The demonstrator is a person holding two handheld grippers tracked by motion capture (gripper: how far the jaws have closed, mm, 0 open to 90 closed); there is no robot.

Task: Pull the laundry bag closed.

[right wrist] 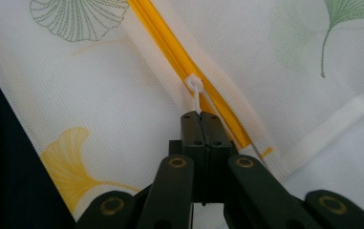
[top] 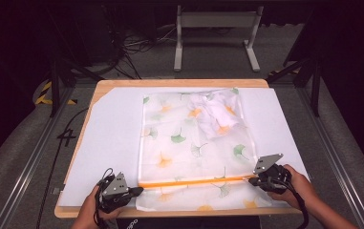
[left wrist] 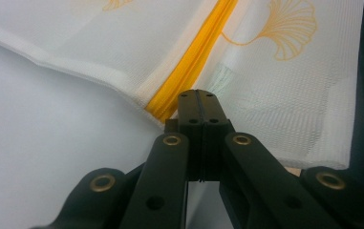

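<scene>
Nearest the person, both hands sit at the near edge of the table, one gripper at each end of the orange zipper that runs left to right across the near part of a white mesh laundry bag. The left gripper has its jaws pressed fully together right at the left end of the zipper; in the left gripper view the tips meet where the orange tape ends, and they look clamped on the bag's edge there, though I can't quite tell how much fabric is caught. The right gripper is closed tight too, pinching the little white zipper pull near the right end (you can see the pull running straight into the tips in the right gripper view). The bag lies flat on a white sheet, printed with green and orange ginkgo leaves. Further back, inside the bag's far right corner, there's a bunched-up white cloth. Beyond the table, a white metal stand and some cables on the floor.
</scene>
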